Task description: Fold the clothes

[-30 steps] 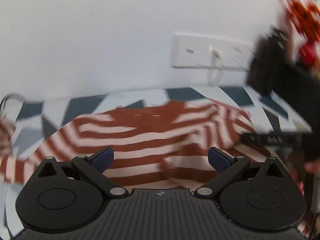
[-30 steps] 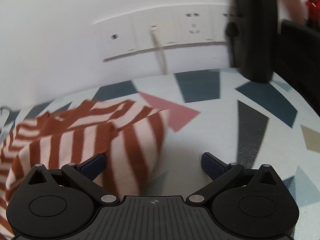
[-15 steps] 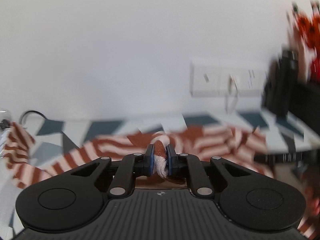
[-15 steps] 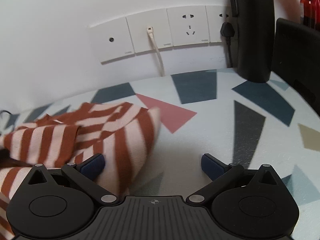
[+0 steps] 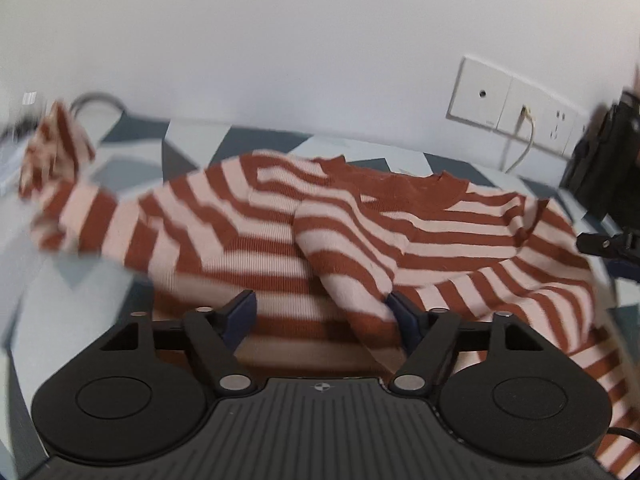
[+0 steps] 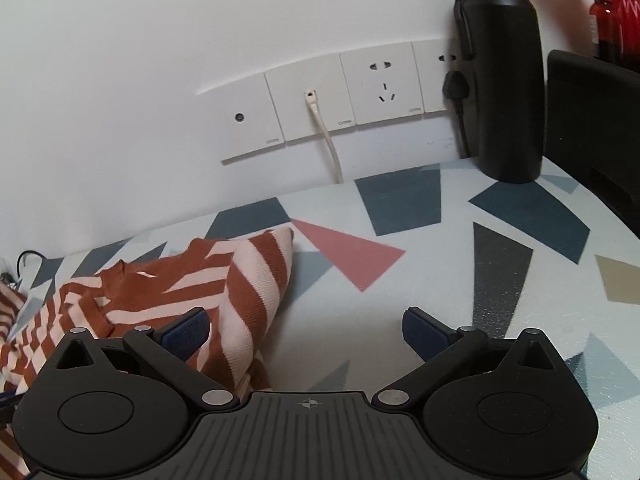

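Note:
A rust-and-cream striped sweater (image 5: 360, 232) lies on the patterned tabletop (image 6: 400, 312). In the left wrist view a folded sleeve (image 5: 352, 272) lies across its body, and another sleeve (image 5: 56, 152) trails off to the far left. My left gripper (image 5: 322, 316) is open over the sweater's near edge, with the folded sleeve's end against its right pad. My right gripper (image 6: 306, 330) is open at the sweater's right edge (image 6: 256, 288); its left pad is over the cloth and its right pad over bare tabletop. The other gripper's tip (image 5: 604, 242) shows at the right edge.
A white socket strip (image 6: 340, 96) with a plugged white cable (image 6: 328, 140) is on the wall behind. A tall black bottle (image 6: 504, 72) and a black object (image 6: 592, 128) stand at the back right. A grey cable (image 5: 96, 104) lies at the far left.
My left gripper, shut on a bunched piece of the sweater half a second ago, has opened and dropped down over the cloth. The sleeve now lies folded across the body. The right gripper barely moved.

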A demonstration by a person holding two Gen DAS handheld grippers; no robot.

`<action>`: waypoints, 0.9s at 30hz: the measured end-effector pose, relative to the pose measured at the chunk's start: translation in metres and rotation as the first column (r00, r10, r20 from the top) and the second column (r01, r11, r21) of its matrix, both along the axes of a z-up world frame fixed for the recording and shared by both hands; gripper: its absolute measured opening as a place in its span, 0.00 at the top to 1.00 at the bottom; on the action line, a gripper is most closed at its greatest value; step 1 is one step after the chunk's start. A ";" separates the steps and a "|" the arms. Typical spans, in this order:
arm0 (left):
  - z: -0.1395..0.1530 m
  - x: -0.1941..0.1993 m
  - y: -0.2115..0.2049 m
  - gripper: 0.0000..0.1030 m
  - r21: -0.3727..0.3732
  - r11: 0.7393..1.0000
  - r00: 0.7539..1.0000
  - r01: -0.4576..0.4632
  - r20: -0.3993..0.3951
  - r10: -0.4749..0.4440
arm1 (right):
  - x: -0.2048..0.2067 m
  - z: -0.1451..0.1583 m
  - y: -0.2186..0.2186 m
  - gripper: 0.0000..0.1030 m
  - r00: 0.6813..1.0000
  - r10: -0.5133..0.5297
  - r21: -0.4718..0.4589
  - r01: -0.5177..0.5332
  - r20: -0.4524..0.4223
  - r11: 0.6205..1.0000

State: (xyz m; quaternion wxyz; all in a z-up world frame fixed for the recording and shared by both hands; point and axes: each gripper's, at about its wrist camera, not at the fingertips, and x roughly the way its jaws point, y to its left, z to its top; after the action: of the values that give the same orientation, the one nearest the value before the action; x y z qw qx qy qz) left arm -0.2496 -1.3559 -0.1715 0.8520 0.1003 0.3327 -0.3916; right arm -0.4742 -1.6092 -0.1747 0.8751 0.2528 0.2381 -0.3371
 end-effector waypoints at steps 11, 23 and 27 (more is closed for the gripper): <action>0.016 0.009 -0.025 0.87 -0.025 0.997 0.997 0.071 0.015 -0.071 | 0.003 -0.004 0.000 0.01 1.000 0.002 0.005 -0.002 -0.024 1.000; -0.012 0.046 0.019 0.87 -0.226 0.960 0.981 -0.167 0.055 0.184 | 0.006 -0.003 0.005 0.01 0.999 0.015 -0.031 -0.016 -0.052 0.999; -0.017 0.059 0.024 0.68 -0.248 0.956 0.988 -0.155 -0.044 0.149 | 0.012 -0.003 0.011 0.01 0.994 0.056 -0.051 -0.061 -0.095 0.997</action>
State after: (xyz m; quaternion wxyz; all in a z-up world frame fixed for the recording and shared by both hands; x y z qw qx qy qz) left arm -0.1907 -1.3315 -0.1883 0.8813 -0.0389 0.2977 -0.3650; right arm -0.4625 -1.5982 -0.1777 0.8789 0.2062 0.2770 -0.3290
